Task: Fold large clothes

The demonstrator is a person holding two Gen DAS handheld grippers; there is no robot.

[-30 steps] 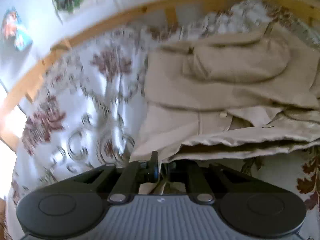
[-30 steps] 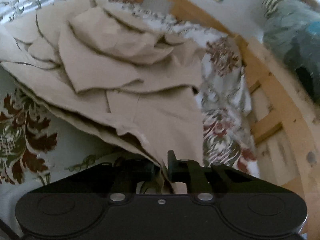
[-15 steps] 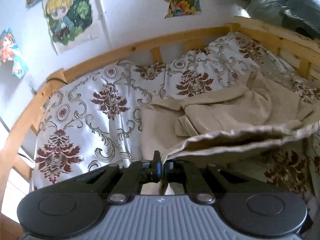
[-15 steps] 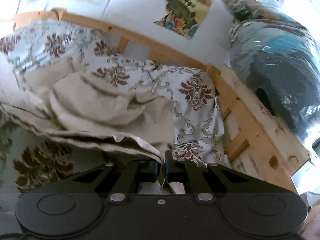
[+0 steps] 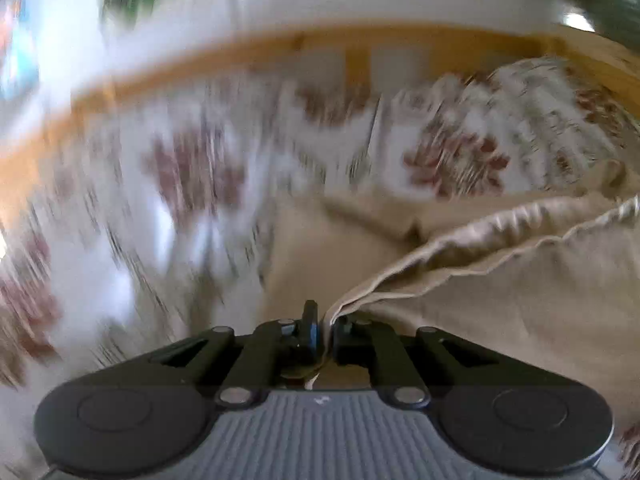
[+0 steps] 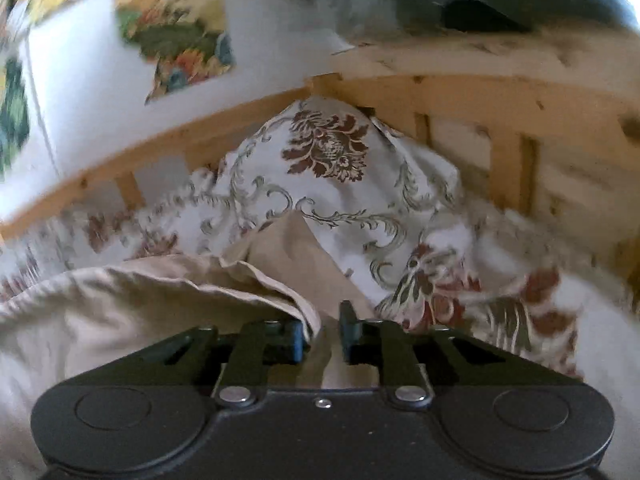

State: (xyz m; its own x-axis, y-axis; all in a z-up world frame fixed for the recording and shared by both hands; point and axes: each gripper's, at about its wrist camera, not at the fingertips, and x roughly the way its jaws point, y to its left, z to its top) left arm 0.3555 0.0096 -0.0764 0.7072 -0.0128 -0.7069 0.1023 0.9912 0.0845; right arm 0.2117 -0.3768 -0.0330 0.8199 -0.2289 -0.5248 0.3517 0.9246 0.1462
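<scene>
White bedding (image 6: 328, 200) printed with maroon floral medallions and grey scrolls covers the bed, which is fenced by a pale wooden rail (image 6: 460, 92); colourful posters (image 6: 176, 32) hang on the wall behind the rail. On the bedding lies the beige garment (image 5: 500, 292), bunched and partly doubled over itself, its hemmed edge running across in front of the rail. The left hand-held gripper (image 5: 325, 326) has its jaws pressed together on a corner of that hem. The right hand-held gripper (image 6: 322, 338) shows a narrow gap between its jaws, with the garment's edge draped against the left one and cloth under the gap. The left view is heavily blurred.
</scene>
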